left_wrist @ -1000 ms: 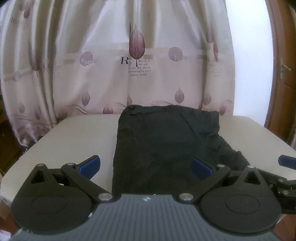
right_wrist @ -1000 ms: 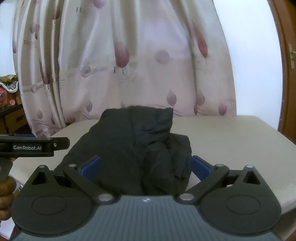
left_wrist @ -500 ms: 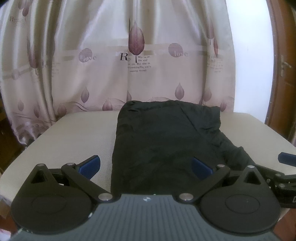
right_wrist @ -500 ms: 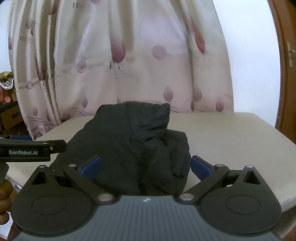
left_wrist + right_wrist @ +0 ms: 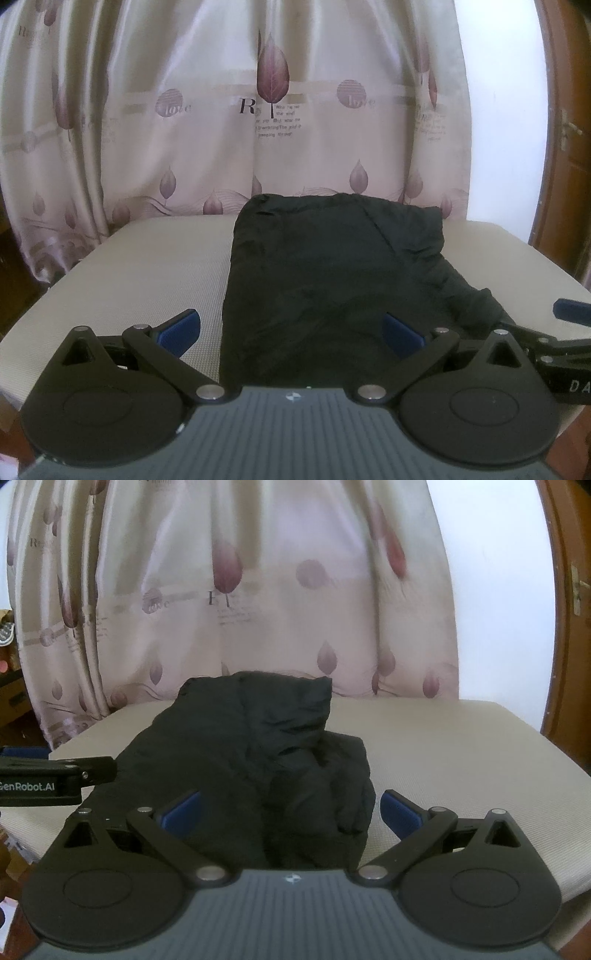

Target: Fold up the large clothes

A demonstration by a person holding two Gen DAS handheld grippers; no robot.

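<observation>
Left wrist view: the left gripper (image 5: 290, 330) has its blue-padded fingers spread wide with nothing between them. It hovers at the near edge of the beige textured table (image 5: 147, 266). The black crumpled fabric garment (image 5: 325, 273) lies on the table, running from the near edge to the far edge. Its left edge is straight; its right side bulges in loose folds. The right-hand blue pad sits over the garment; the left-hand pad sits over bare table. A pink leaf-patterned curtain (image 5: 229, 110) hangs behind the table.

Right wrist view: the right gripper (image 5: 291, 812) is likewise fully spread and empty. The garment (image 5: 258, 760) lies between its fingers, bunched higher on the right side. A brown wooden door frame (image 5: 569, 627) stands far right.
</observation>
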